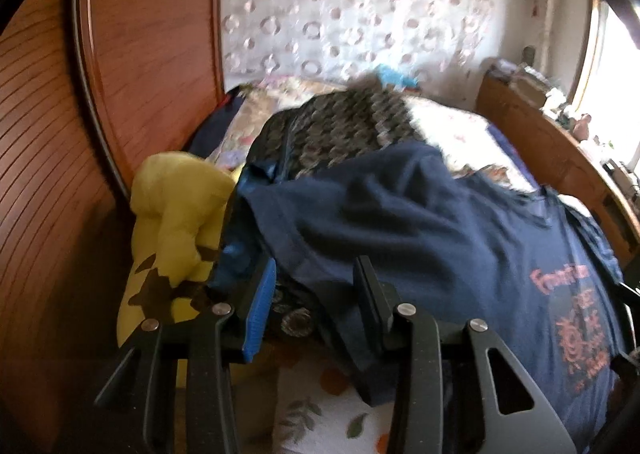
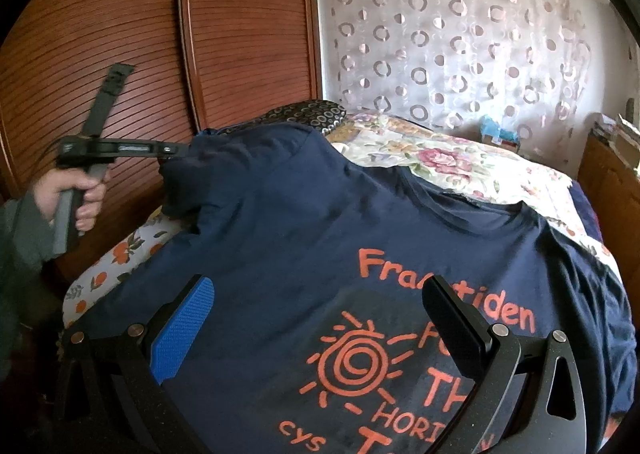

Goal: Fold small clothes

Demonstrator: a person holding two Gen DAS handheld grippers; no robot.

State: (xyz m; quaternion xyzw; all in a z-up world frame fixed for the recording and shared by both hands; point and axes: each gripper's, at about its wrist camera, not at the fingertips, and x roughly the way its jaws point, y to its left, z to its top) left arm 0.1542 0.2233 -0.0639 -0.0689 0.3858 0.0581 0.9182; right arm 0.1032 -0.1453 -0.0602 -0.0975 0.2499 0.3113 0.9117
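A navy T-shirt [image 2: 340, 214] with orange print lies spread over the bed, print side up. Its left sleeve [image 1: 320, 222] drapes over a heap of clothes. My left gripper [image 1: 316, 266] stands partly open astride that sleeve's edge, with navy cloth loose between its blue pad [image 1: 262, 306] and its black finger. In the right wrist view, the left gripper [image 2: 176, 152] reaches the sleeve tip from the left, held by a hand [image 2: 76, 190] in a grey sleeve. My right gripper [image 2: 320, 314] is wide open just above the printed chest, with nothing pinched.
A dark garment with ring patterns [image 1: 340, 126] lies under the shirt, and a yellow item with black patches [image 1: 180, 214] sits to its left. A wooden slatted wardrobe [image 2: 240, 34] stands close on the left. The bed has a floral cover [image 2: 440, 158] and a wooden frame [image 1: 540, 142] at the right.
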